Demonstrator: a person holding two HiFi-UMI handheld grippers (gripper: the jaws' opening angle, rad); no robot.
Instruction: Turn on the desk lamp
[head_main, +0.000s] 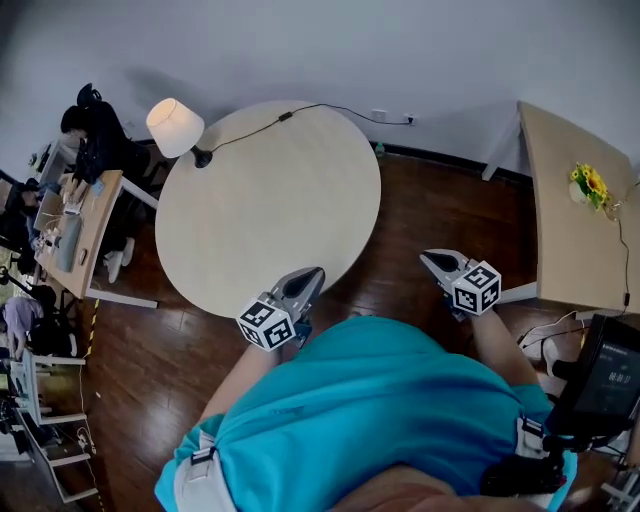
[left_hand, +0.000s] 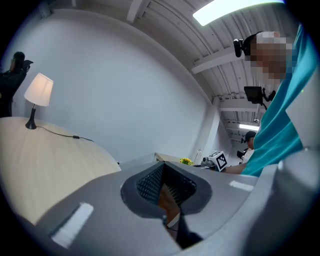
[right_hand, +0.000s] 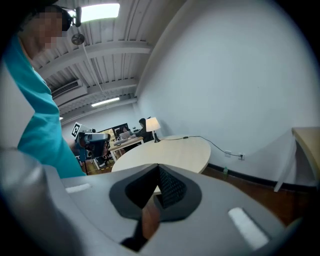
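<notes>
Left gripper (head_main: 314, 273), right gripper (head_main: 429, 259) (both clenched, empty) well apart from desk lamp (head_main: 175, 127) on table (head_main: 270, 215)

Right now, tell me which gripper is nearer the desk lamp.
Left. The left gripper is at the near edge of the round table, across from the desk lamp; the right gripper is off its right side, farther away.

A round pale tabletop (head_main: 290, 220) stands on a dark wood floor (head_main: 400, 230) against a plain white wall (head_main: 400, 50). Another wooden tabletop (head_main: 570, 240) sits at right, a cluttered workstation (head_main: 88, 225) at left; a ceiling strip light (right_hand: 100, 11) glows overhead
</notes>
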